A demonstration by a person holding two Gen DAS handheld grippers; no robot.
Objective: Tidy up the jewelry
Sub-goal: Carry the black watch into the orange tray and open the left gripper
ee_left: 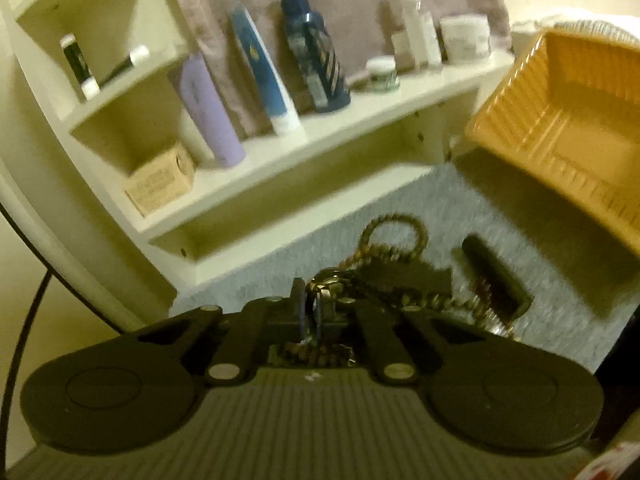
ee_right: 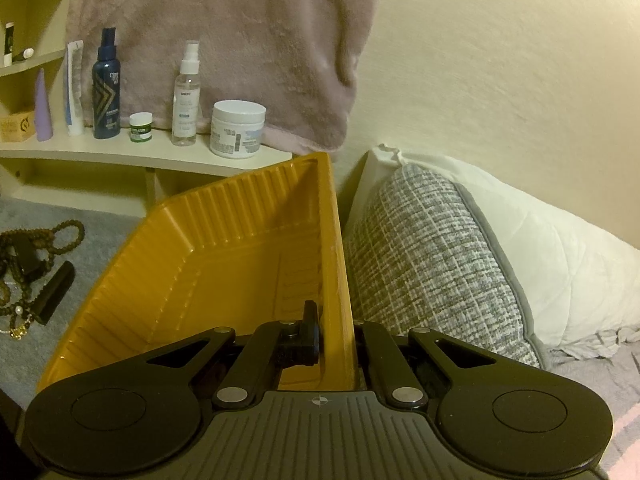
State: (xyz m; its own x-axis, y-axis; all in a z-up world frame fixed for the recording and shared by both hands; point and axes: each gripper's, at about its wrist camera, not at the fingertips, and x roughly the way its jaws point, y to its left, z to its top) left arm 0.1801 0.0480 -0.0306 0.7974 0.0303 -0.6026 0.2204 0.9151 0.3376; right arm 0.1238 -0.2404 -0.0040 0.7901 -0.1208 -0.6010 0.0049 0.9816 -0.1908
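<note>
In the left wrist view my left gripper (ee_left: 311, 300) is shut on a gold-coloured piece of jewelry (ee_left: 325, 285) at the near edge of a tangled pile on the grey cloth. A brown bead necklace (ee_left: 394, 236) loops just beyond it, and a black tube (ee_left: 496, 276) lies to the right. The orange tray (ee_left: 560, 120) sits tilted at the right. In the right wrist view my right gripper (ee_right: 334, 340) is shut on the right wall of the orange tray (ee_right: 338, 272), with one finger (ee_right: 310, 332) inside and the other hidden behind the wall. The bead necklace (ee_right: 60, 236) lies far left.
A cream shelf (ee_left: 360, 120) carries several bottles, tubes and jars, with a small cardboard box (ee_left: 160, 184) in the cubby below. A pink towel (ee_right: 224, 40) hangs on the wall. A grey woven pillow (ee_right: 432, 256) and a white pillow (ee_right: 560, 256) press against the tray's right side.
</note>
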